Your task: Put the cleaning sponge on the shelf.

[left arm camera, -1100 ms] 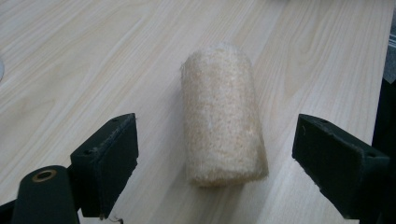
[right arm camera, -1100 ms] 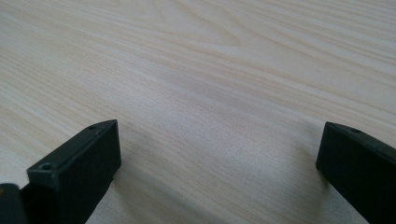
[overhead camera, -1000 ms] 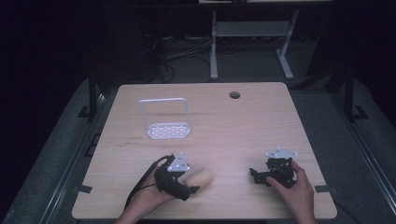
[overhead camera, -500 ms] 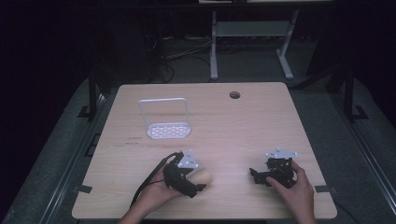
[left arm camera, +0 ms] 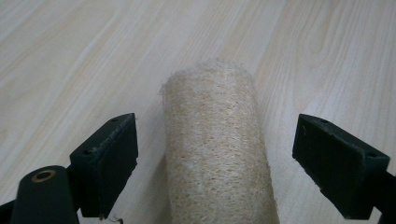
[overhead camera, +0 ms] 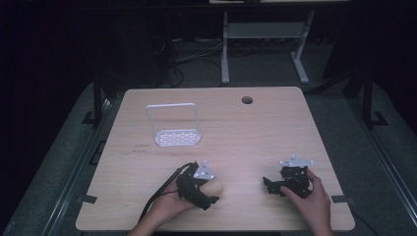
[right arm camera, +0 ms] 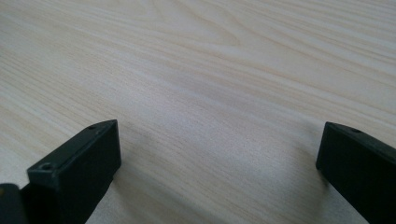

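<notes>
While my left claw (left arm camera: pixel 212 154) straddles the beige, fibrous loofah roll (left arm camera: pixel 217 149) lying on the pale wood desk (overhead camera: pixel 255 132), near its front edge, the risk is a skewed squeeze: it's soft & round, so off-centre jaws could roll or squash it. Jaws spread wide, one each side, neither touching it afaict. My right claw (right arm camera: pixel 215 163) rests on bare desk, likewise spread, holding nothing.

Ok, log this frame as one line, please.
left gripper: open, straddling loofah roll | right gripper: open, empty, over table | rack: untouched
</notes>
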Motion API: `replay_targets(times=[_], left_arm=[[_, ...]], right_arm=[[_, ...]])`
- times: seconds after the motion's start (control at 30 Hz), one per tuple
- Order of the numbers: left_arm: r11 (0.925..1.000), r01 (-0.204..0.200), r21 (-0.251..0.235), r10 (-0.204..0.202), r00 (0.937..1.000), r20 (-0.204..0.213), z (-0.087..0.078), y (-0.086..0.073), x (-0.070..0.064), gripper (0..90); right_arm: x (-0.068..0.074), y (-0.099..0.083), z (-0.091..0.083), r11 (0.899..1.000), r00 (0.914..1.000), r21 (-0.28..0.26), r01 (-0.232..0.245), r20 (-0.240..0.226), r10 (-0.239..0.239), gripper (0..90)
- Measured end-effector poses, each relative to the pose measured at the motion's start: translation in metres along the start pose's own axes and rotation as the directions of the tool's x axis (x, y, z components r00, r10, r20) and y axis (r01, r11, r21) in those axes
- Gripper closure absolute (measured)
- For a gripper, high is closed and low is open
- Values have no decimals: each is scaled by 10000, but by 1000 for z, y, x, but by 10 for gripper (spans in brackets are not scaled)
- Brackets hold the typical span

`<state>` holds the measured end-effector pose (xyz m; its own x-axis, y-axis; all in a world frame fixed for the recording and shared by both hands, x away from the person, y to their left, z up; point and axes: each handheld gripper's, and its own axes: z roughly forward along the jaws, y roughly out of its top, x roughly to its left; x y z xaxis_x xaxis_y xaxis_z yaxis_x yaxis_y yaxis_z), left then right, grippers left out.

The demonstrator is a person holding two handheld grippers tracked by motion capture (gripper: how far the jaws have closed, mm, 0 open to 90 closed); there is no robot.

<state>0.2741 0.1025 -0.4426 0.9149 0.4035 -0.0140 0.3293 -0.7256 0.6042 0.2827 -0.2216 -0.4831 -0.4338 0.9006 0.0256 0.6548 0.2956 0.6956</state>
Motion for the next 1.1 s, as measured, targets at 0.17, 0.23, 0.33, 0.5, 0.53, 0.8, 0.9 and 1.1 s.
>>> replay_targets(times=[0.17, 0.23, 0.33, 0.5, 0.53, 0.8, 0.9, 1.1], left_arm=[[9999, -25, 110, 25, 10000, -53, 4, -1, -1, 141], [9999, 11, 139, -11, 10000, -32, 6, -1, -1, 142], [9997, 24, 231, -23, 10000, -60, 8, -2, -1, 143], [9994, 5, 350, -3, 10000, -80, 11, -3, -1, 144], [9993, -13, 362, 15, 10000, -61, 12, -3, -1, 144], [9991, -50, 416, 52, 10000, -61, 12, -3, -2, 181], [9994, 2, 346, 0, 10000, -71, 11, -3, -1, 218], [9996, 122, 249, -120, 9999, -75, 10, -3, 0, 252]], right_arm=[[0, 0, 0, 10000, 10000, -1, -3, -1, 3, 0], [0, 0, 0, 10000, 10000, -2, -4, 0, 4, 0], [0, 0, 0, 10000, 10000, 0, -4, -1, 4, 0], [0, 0, 0, 10000, 10000, -2, 0, -2, 0, 0], [0, 0, 0, 10000, 10000, 0, -1, -1, 1, 0], [0, 0, 0, 10000, 10000, 0, -4, 0, 4, 0], [0, 0, 0, 10000, 10000, -1, -3, 0, 3, 0], [0, 0, 0, 10000, 10000, -4, -2, 1, 2, 0]])
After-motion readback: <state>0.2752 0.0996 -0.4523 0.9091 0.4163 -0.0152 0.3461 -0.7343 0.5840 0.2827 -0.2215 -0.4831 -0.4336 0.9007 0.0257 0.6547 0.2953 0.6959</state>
